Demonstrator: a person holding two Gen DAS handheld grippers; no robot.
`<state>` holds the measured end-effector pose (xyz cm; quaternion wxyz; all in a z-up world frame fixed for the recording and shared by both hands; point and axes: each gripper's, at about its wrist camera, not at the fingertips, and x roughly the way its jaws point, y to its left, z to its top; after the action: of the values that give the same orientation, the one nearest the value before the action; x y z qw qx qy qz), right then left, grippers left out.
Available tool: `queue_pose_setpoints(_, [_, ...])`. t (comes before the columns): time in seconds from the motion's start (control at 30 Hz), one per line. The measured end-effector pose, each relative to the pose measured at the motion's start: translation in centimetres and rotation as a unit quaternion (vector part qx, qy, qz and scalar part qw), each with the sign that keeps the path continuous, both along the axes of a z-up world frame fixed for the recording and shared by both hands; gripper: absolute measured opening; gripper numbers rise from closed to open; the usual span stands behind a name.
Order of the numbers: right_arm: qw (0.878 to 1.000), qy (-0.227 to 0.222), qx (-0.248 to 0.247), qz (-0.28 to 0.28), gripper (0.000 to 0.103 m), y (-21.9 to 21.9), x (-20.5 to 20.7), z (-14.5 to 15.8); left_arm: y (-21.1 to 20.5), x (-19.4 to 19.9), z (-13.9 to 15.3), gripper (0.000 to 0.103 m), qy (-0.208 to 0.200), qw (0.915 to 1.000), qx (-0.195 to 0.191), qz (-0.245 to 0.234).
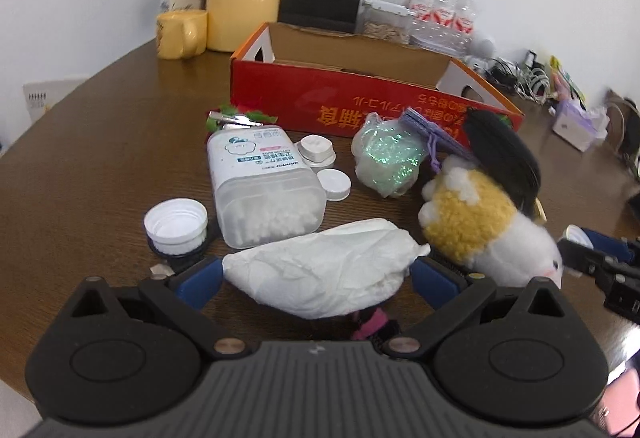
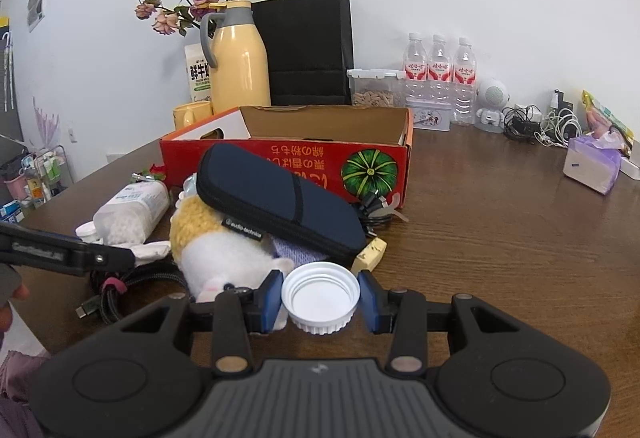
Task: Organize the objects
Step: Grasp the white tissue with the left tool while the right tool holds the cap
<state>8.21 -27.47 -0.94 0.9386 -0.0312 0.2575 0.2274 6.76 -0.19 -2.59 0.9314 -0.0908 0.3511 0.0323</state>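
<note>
Two claws, both loaded. Left claw [image 1: 316,276] grips a crumpled white tissue pack [image 1: 324,268] low over the brown wooden surface [image 1: 100,142]. Right claw [image 2: 320,300] pinches a white ribbed plastic cap [image 2: 320,298] (open side up) beside the yellow-and-white plush toy [image 2: 216,254], before the red cardboard box [image 2: 288,162].

Beyond my right tool I read "audio-technica" on the dark navy zipped fabric case [image 2: 276,198]. Ahead of my left tool, the clear plastic cotton-swab box [image 1: 262,186] reads "winner", upside down.

plush toy [image 2: 224,262] half-hidden under pouch [image 2: 280,206]
</note>
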Motion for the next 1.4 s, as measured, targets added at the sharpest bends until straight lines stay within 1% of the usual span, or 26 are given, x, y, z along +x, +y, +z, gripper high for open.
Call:
queue_pose_setpoints(0.07, [1.0, -0.002, 0.002, 0.004, 0.039, 0.0, 0.2, 0.0, -0.1, 0.2, 0.0, 0.103, 0.0, 1.0, -0.004, 0.006])
queue_pose_setpoints(0.23, [1.0, -0.002, 0.009, 0.01, 0.039, -0.1, 0.5, -0.1, -0.3, 0.9, -0.3, 0.103, 0.014, 0.9997, -0.007, 0.019])
queue_pose_setpoints(0.27, [1.0, -0.002, 0.011, 0.01, 0.039, -0.1, 0.5, -0.2, -0.2, 0.9, -0.4, 0.102, 0.014, 0.9996, -0.012, 0.023])
queue_pose_setpoints(0.3, [1.0, -0.001, 0.013, 0.011, 0.039, -0.2, 0.6, -0.2, -0.2, 0.9, -0.5, 0.098, 0.014, 0.9994, -0.018, 0.026])
queue_pose_setpoints(0.33, [1.0, -0.001, 0.014, 0.011, 0.039, -0.2, 0.6, -0.2, -0.1, 0.8, -0.5, 0.097, 0.012, 0.9993, -0.022, 0.027])
queue_pose_setpoints(0.4, [1.0, -0.001, 0.016, 0.012, 0.039, -0.3, 0.6, -0.2, 0.0, 0.6, -0.4, 0.082, 0.008, 0.9992, -0.026, 0.03])
queue_pose_setpoints(0.43, [1.0, -0.001, 0.017, 0.012, 0.039, -0.3, 0.6, -0.2, 0.0, 0.5, -0.4, 0.08, 0.006, 0.9992, -0.025, 0.031])
queue_pose_setpoints(0.47, [1.0, -0.001, 0.017, 0.012, 0.039, -0.3, 0.6, -0.3, 0.1, 0.4, -0.4, 0.073, 0.005, 0.9991, -0.027, 0.033])
queue_pose_setpoints(0.53, [1.0, 0.0, 0.018, 0.012, 0.039, -0.4, 0.6, -0.3, 0.2, 0.3, -0.3, 0.052, 0.002, 0.999, -0.029, 0.035])
queue_pose_setpoints(0.57, [1.0, 0.0, 0.018, 0.012, 0.039, -0.5, 0.5, -0.3, 0.4, 0.1, -0.3, 0.029, 0.002, 0.9988, -0.033, 0.036])
queue_pose_setpoints(0.6, [1.0, 0.0, 0.018, 0.012, 0.039, -0.4, 0.5, -0.3, 0.5, 0.1, -0.4, 0.024, 0.004, 0.9986, -0.039, 0.036])
queue_pose_setpoints(0.63, [1.0, 0.0, 0.018, 0.013, 0.039, -0.4, 0.3, -0.3, 0.7, 0.0, -0.4, 0.023, 0.002, 0.9984, -0.044, 0.035])
queue_pose_setpoints(0.77, [1.0, 0.001, 0.018, 0.016, 0.039, -0.3, -0.1, -0.4, 0.8, -0.5, -0.3, 0.022, -0.005, 0.9985, -0.041, 0.036])
queue_pose_setpoints(0.83, [1.0, 0.0, 0.018, 0.016, 0.039, -0.2, -0.3, -0.3, 0.9, -0.7, -0.3, 0.024, -0.005, 0.9985, -0.039, 0.039])
queue_pose_setpoints(0.87, [1.0, 0.0, 0.018, 0.016, 0.039, -0.2, -0.4, -0.3, 0.9, -0.8, -0.2, 0.034, -0.006, 0.9985, -0.035, 0.041])
queue_pose_setpoints(0.9, [1.0, -0.001, 0.018, 0.016, 0.039, -0.3, -0.5, -0.3, 0.9, -0.9, -0.1, 0.049, -0.009, 0.9987, -0.031, 0.039])
queue_pose_setpoints(0.93, [1.0, -0.001, 0.018, 0.016, 0.039, -0.3, -0.6, -0.2, 0.8, -0.9, 0.1, 0.056, -0.012, 0.999, -0.023, 0.036])
queue_pose_setpoints(0.97, [1.0, -0.002, 0.017, 0.015, 0.039, -0.3, -0.6, -0.2, 0.5, -0.9, 0.2, 0.064, -0.017, 0.9993, -0.012, 0.031])
queue_pose_setpoints(1.0, [1.0, -0.002, 0.017, 0.015, 0.039, -0.2, -0.7, -0.1, 0.2, -0.9, 0.4, 0.068, -0.022, 0.9995, -0.001, 0.023])
queue_pose_setpoints(1.07, [1.0, -0.004, 0.017, 0.014, 0.039, -0.2, -0.8, 0.0, -0.7, -0.7, 0.6, 0.071, -0.031, 0.9992, 0.026, 0.005])
queue_pose_setpoints(1.17, [1.0, -0.005, 0.017, 0.014, 0.039, -0.2, -0.7, 0.0, -2.2, -0.2, 0.7, 0.072, -0.049, 0.995, 0.086, -0.014])
queue_pose_setpoints(1.23, [1.0, -0.005, 0.017, 0.015, 0.039, -0.2, -0.7, 0.0, -3.0, 0.2, 0.7, 0.069, -0.065, 0.9901, 0.122, -0.024])
queue_pose_setpoints(1.27, [1.0, -0.005, 0.016, 0.015, 0.039, -0.2, -0.7, 0.0, -3.4, 0.3, 0.7, 0.058, -0.072, 0.9878, 0.134, -0.032])
queue_pose_setpoints(1.3, [1.0, -0.005, 0.015, 0.015, 0.039, -0.2, -0.6, 0.1, -3.7, 0.4, 0.6, 0.036, -0.077, 0.986, 0.142, -0.041])
queue_pose_setpoints(1.33, [1.0, -0.005, 0.014, 0.015, 0.039, -0.2, -0.6, 0.1, -3.9, 0.5, 0.6, 0.021, -0.08, 0.9851, 0.144, -0.051])
queue_pose_setpoints(1.4, [1.0, -0.007, 0.013, 0.015, 0.039, -0.2, -0.5, 0.3, -3.9, 0.5, 0.5, 0.015, -0.08, 0.9851, 0.139, -0.062])
